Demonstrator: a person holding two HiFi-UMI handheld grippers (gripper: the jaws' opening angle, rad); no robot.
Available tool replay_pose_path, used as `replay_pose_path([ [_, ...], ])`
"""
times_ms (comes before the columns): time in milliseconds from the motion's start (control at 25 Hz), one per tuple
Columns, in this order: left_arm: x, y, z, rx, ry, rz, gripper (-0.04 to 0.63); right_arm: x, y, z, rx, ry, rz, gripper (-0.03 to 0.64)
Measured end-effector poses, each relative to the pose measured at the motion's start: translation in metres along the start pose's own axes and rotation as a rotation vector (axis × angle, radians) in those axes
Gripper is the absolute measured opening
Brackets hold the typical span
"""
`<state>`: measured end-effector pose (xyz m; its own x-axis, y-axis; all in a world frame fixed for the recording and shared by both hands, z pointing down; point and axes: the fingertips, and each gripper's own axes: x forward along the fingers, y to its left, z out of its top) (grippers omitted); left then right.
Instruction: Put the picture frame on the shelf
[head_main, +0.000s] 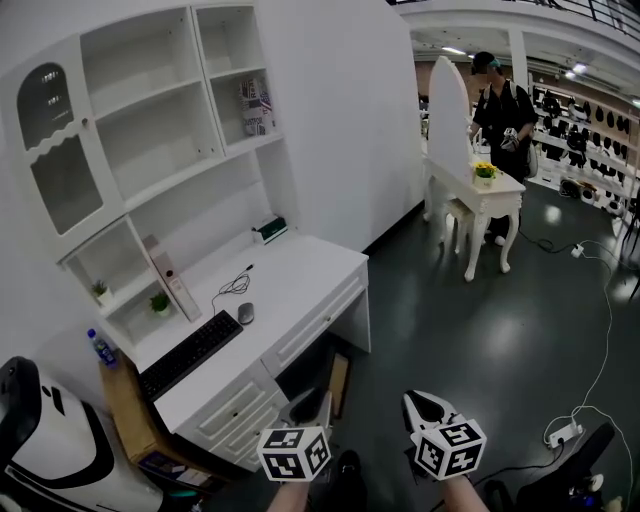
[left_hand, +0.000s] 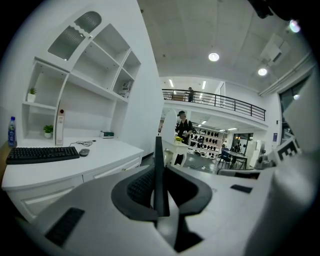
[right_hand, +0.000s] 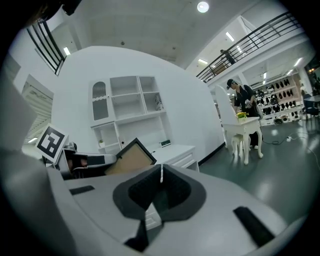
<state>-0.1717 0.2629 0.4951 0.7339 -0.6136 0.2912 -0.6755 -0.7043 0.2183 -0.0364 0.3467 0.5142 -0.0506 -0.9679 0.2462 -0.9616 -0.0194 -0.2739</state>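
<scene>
Brown-backed, black-rimmed picture frame (right_hand: 129, 160) is pinched edge-on in the left tongs (left_hand: 160, 185); right tongs (right_hand: 161, 182) are closed, empty. White shelf unit (head_main: 150, 130) sits ahead-left above the counter (head_main: 290, 275), so left's closer.

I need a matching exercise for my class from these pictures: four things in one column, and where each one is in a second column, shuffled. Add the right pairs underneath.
Things
1. picture frame
2. keyboard
3. water bottle
4. yellow flowers

Places
a. on the white dressing table near the standing person
b. clamped in the left tool
c. flat on the white desk
d. upright on the brown unit beside the desk

Pairs: 1-b, 2-c, 3-d, 4-a
</scene>
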Motion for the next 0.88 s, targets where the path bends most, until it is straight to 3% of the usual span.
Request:
replay_pose_path([
  [400, 0.120, 0.071, 0.039, -0.051, 0.014, -0.026, 0.067, 0.131, -0.039, 0.041, 0.006, 0.014, -0.020, 0.002],
  [880, 0.235, 0.150, 0.102, -0.032, 0.013, -0.052, 0.067, 0.271, -0.062, 0.089, 0.019, 0.022, -0.033, 0.002],
])
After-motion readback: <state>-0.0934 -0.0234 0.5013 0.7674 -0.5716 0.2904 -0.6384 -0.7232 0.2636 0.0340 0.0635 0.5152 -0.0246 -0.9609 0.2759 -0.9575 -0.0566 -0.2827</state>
